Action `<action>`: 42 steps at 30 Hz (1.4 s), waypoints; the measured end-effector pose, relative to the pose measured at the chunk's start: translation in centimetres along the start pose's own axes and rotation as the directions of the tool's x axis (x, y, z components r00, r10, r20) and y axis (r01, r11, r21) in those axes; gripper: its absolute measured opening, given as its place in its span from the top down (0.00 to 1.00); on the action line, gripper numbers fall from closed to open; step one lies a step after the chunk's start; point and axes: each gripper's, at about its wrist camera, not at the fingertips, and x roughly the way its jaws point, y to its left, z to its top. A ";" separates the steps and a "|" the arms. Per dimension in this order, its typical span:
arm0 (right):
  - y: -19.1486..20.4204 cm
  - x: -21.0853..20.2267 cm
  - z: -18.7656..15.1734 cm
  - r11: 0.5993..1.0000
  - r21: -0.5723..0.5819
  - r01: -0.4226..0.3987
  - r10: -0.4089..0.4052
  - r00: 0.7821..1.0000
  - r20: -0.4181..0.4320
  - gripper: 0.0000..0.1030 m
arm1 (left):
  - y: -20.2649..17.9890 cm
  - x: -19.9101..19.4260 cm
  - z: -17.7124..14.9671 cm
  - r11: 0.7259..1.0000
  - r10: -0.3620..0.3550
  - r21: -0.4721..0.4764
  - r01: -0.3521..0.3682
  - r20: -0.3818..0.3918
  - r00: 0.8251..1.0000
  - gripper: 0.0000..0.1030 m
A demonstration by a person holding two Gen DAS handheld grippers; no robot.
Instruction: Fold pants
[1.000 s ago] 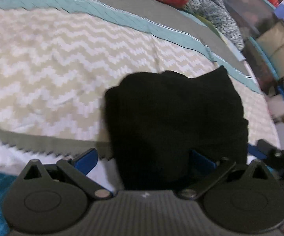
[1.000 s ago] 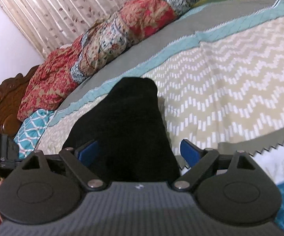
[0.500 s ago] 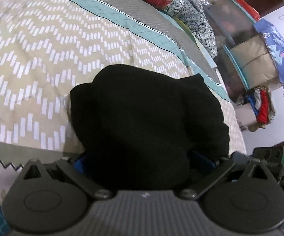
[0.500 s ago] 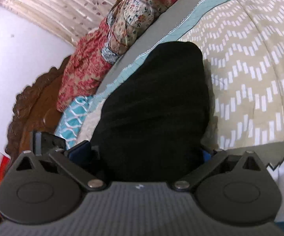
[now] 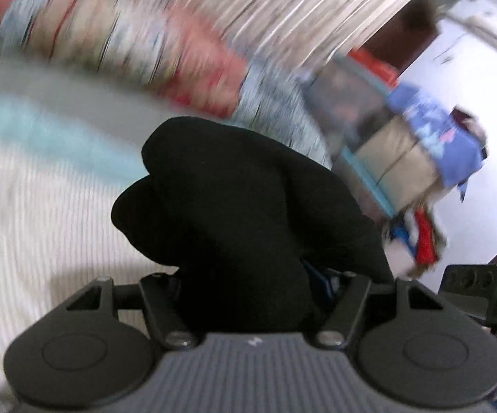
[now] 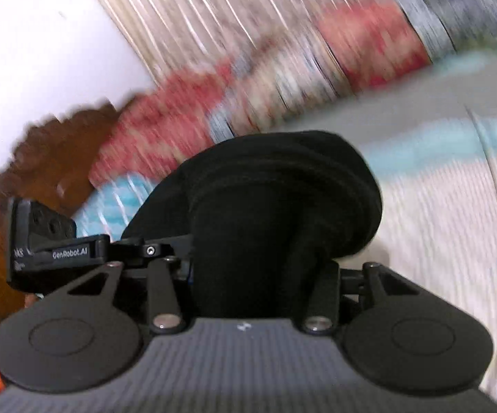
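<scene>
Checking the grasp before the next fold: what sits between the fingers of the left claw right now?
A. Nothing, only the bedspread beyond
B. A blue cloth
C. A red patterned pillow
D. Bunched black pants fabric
D. In the left wrist view the black pants bulge up from between the fingers of the left claw, whose jaws are closing around the fabric; the pillows and bedspread lie blurred beyond.

Black pants (image 5: 241, 206), cream bedspread (image 5: 24, 213) with teal band, red floral pillows (image 6: 165, 130)
</scene>
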 end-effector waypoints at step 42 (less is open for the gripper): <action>4.0 -1.1 -7.7 0.932 0.099 0.348 -0.349 0.937 -0.006 0.08 | -5.0 -3.4 -8.1 0.673 0.739 0.155 -0.723 -0.146 0.657 0.00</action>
